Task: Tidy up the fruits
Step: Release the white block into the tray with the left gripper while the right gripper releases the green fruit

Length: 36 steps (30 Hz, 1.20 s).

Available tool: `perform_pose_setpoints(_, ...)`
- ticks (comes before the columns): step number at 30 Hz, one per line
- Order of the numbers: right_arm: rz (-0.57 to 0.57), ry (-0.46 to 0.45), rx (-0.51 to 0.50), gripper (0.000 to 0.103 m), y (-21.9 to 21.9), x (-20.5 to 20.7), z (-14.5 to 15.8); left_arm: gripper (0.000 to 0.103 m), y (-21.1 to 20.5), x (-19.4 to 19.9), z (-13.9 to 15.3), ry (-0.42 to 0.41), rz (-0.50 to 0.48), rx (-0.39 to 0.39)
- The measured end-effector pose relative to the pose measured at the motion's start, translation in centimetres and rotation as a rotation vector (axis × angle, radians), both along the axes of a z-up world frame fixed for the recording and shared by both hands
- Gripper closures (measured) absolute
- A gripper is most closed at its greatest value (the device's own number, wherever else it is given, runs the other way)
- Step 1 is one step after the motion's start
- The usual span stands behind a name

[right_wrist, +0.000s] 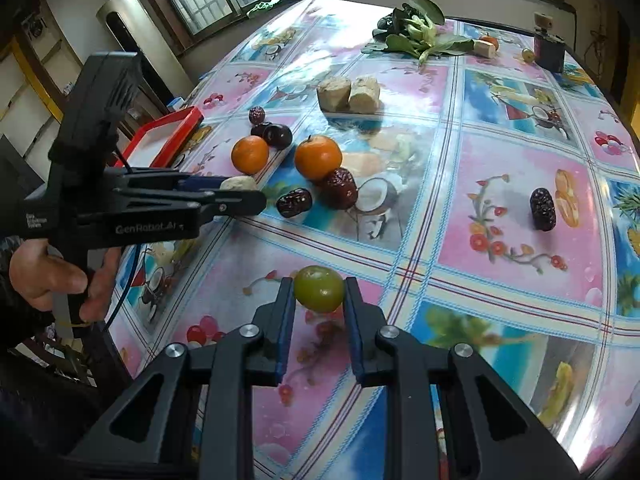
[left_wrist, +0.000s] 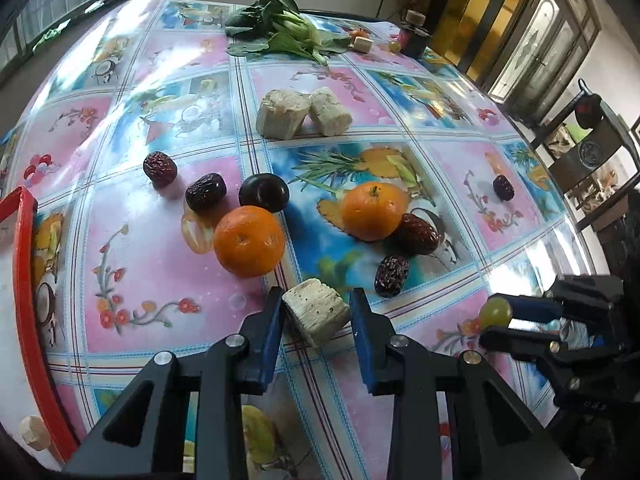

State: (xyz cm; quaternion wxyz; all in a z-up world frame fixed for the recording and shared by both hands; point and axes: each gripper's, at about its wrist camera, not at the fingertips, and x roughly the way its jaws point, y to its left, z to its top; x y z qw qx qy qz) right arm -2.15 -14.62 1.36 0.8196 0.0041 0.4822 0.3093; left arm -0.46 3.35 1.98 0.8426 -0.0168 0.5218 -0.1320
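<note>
Gripping a pale cane chunk [left_wrist: 316, 314] between my left gripper's [left_wrist: 318, 312] blue pads, I hold it just above the tablecloth [left_wrist: 160, 264], near an orange [left_wrist: 249, 241]. My right gripper [right_wrist: 319, 294] pinches a green fruit [right_wrist: 319, 288] over the table. A red tray [left_wrist: 24, 264] sits at the left edge.
</note>
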Motion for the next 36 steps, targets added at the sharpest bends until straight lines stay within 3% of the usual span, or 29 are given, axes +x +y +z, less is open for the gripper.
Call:
perform_pose_setpoints(9, 0.072, -0.035, 0.045, 0.078, 2.9, -0.5, 1.6, 0.071, 4.2, -3.0, 2.7, -0.04, 0.106, -0.021)
perform_pose_setpoints(19, 0.309, -0.081, 0.075, 0.077, 15.4, -1.5, 3.9, 0.071, 14.2, -7.2, 5.1, -0.075, 0.331, 0.084)
perform_pose_setpoints(27, 0.494, -0.088, 0.082, 0.077, 26.3, -3.8, 4.2, 0.071, 20.8, -8.9, 4.4, -0.055, 0.425, 0.176)
perform_pose_setpoints(36, 0.565, -0.044, 0.028, 0.077, 31.1, -5.7, 2.0, 0.071, 23.9, -8.2, 2.5, -0.03, 0.441, 0.199)
